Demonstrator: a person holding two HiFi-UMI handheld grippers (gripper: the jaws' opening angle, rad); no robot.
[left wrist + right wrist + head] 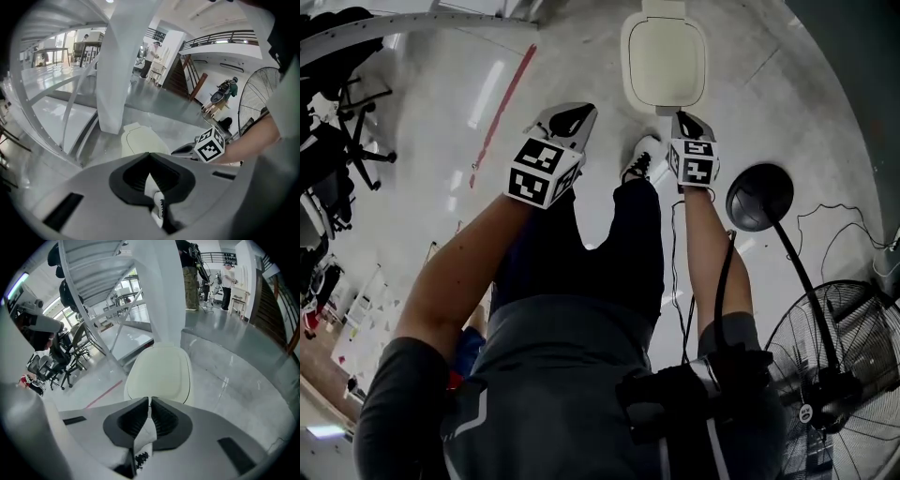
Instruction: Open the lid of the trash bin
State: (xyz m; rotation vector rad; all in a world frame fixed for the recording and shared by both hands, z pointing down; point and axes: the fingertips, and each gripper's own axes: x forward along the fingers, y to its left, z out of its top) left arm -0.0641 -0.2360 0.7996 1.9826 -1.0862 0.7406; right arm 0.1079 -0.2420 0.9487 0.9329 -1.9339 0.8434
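The trash bin stands on the grey floor just ahead of the person's feet, its cream lid (664,61) down flat. My left gripper (572,118) hovers short of the bin and to its left, jaws shut with nothing in them. My right gripper (688,121) hangs just before the lid's near edge, also shut and empty. In the left gripper view the lid (139,139) lies beyond the closed jaws (149,154), with the right gripper's marker cube (209,144) to the right. The right gripper view has the lid (161,373) filling the middle, right past the jaw tips (150,400).
A standing fan (848,375) with a black round base (759,195) and trailing cable is at the right. Office chairs (337,122) stand at the far left, and a red line (502,103) runs on the floor. A white pillar (119,70) rises behind the bin. The person's white shoe (642,157) is near it.
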